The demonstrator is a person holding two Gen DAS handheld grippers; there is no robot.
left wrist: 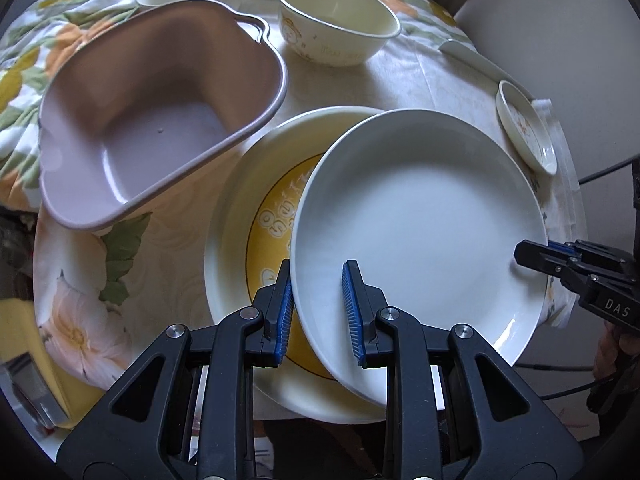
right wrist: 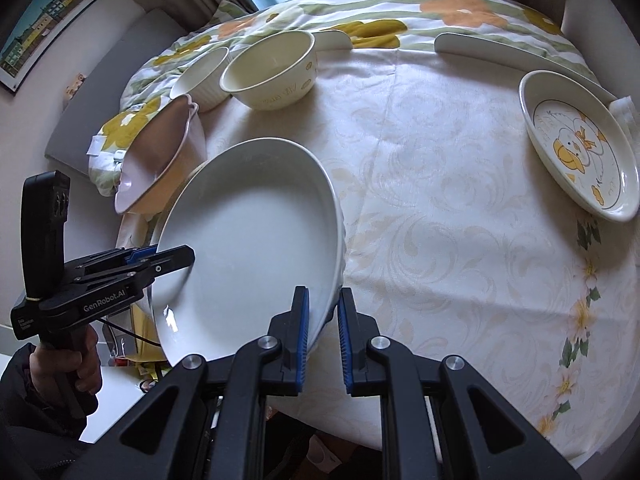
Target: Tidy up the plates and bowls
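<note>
**White plate held at both rims above a yellow plate, with slip and collision risks**

Left wrist view: my left gripper has its blue pads either side of the near rim of a plain white plate. The jaws look spread slightly wider than the rim, so I cannot tell whether they pinch it firmly. The white plate lies tilted over a yellow-centred plate on the table. A pink tub leans just beside both. If my hold is loose, the smooth rim could slide out and knock the plate below.

Right wrist view: my right gripper straddles the opposite rim of the same plate, one pad against the inside, the other seemingly just off the outside. The left gripper shows at the far rim. If my two hands pull unevenly, I judge the plate could twist free or swing into the pink tub. A duck plate and cream bowl sit well apart.
</note>
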